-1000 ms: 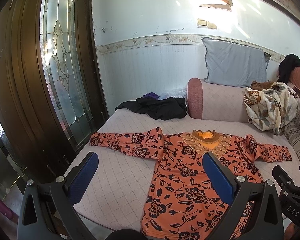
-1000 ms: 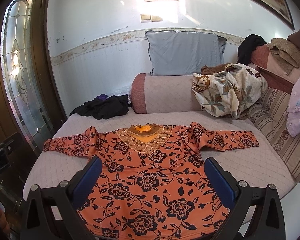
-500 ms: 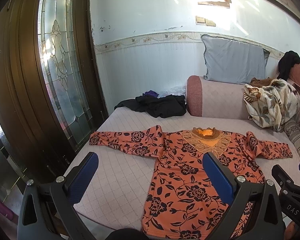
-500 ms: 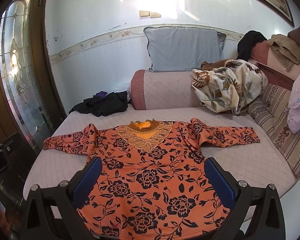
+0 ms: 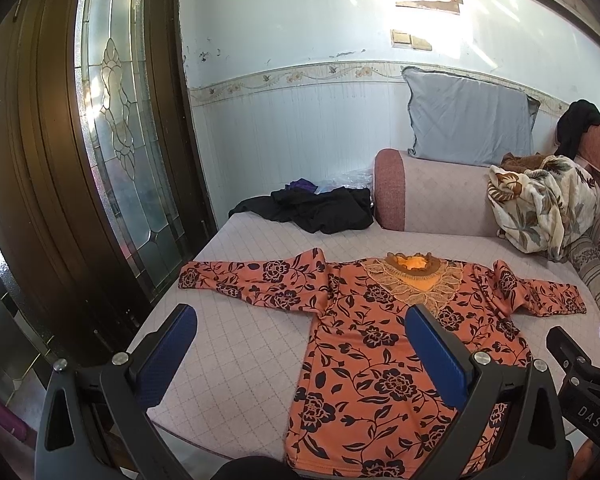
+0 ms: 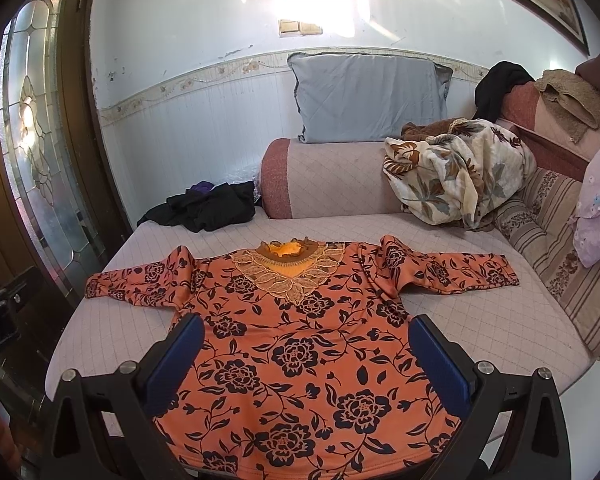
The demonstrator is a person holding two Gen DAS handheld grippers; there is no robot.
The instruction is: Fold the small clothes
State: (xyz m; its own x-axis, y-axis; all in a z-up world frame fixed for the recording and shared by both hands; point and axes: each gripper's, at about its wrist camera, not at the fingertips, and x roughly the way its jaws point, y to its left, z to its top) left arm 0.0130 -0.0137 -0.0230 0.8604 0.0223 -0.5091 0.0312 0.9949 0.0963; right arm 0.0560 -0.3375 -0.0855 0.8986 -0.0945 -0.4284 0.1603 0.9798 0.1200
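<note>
An orange long-sleeved top (image 5: 364, 340) (image 6: 300, 340) with black roses and a lace collar lies spread flat on the quilted sofa seat (image 5: 236, 320) (image 6: 480, 312), both sleeves stretched out sideways. My left gripper (image 5: 300, 360) hovers open above the seat's front edge, over the top's left side and the bare seat beside it. My right gripper (image 6: 306, 360) is open too, above the hem and lower body of the top. Neither holds any cloth. The right gripper's body shows at the right edge of the left wrist view.
A black garment pile (image 5: 316, 210) (image 6: 208, 210) lies at the back left of the seat. A floral blanket (image 5: 540, 204) (image 6: 456, 172) is heaped at the back right, beside a bolster (image 6: 328, 180) and grey pillow (image 6: 368, 96). A wooden glass-panelled door (image 5: 112, 128) stands left.
Both grippers have drifted slightly back and up, so the top sits a little lower and farther in each view. The top itself has not moved. Both stay open.
</note>
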